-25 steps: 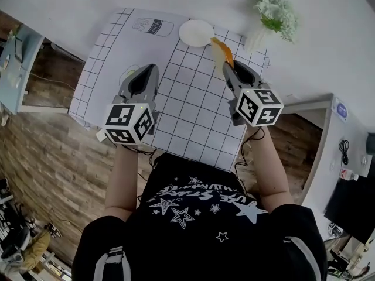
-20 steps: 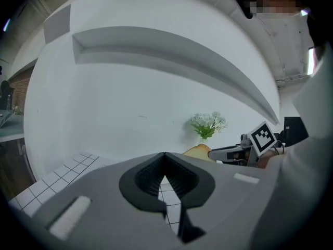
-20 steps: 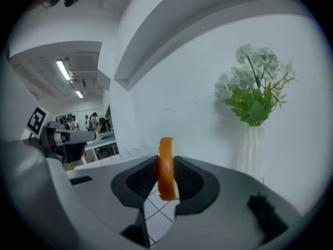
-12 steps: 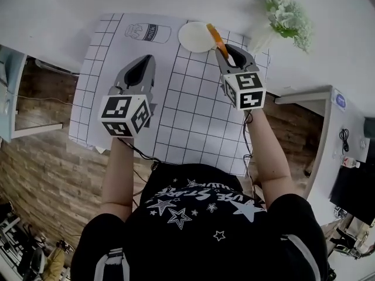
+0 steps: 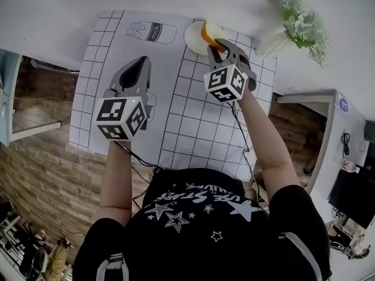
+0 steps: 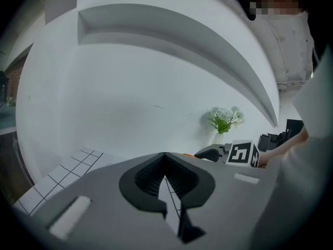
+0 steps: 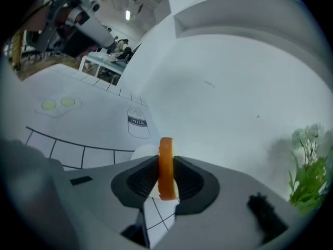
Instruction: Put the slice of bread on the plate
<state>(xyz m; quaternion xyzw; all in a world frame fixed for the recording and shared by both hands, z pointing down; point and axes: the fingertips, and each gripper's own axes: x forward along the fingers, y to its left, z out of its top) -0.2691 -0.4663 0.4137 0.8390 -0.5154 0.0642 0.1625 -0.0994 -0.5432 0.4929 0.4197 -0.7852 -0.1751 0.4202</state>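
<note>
**Right gripper** (image 7: 165,173): jaws clamped on the bread (image 7: 166,165), one pad on each flat face. The grip sits on the slice's lower half, and the upper half stands clear above the jaws. The gripper points forward and down, toward the table's far side.

**Bread:** one slice, held on edge and upright.
- Right gripper view: seen edge-on as a narrow orange-brown band of crust with a slightly rough lower end.
- Head view: a curved orange crust around a pale face.
- Handling (judged): light and stiff enough to keep its shape in the grip. It looks like a toy slice, though that is not certain.

**Position:** the head view places the slice over the near right part of the plate (image 5: 193,35). No view shows whether it touches the plate.

**Plate:** small, round, white and bare, at the far edge of the mat (image 5: 193,116).

**Step in hand (judged):** the set-down.
- Bring the slice toward the plate's middle, since it currently hangs close to the rim.
- Lower it until its bottom edge meets the plate, then tilt the gripper so a flat face lies down.
- Open the jaws only then, and draw back along their own line so a pad does not drag the slice off.
- A release from height or on edge would probably let it topple or roll past the rim.

**Left gripper** (image 6: 165,163): jaws together at the tips with nothing between them, held idle over the mat's left side, well apart from the plate.

**Also present:** a milk drawing (image 5: 151,33) on the mat, left of the plate, and flowers (image 5: 302,22) at far right.
</note>
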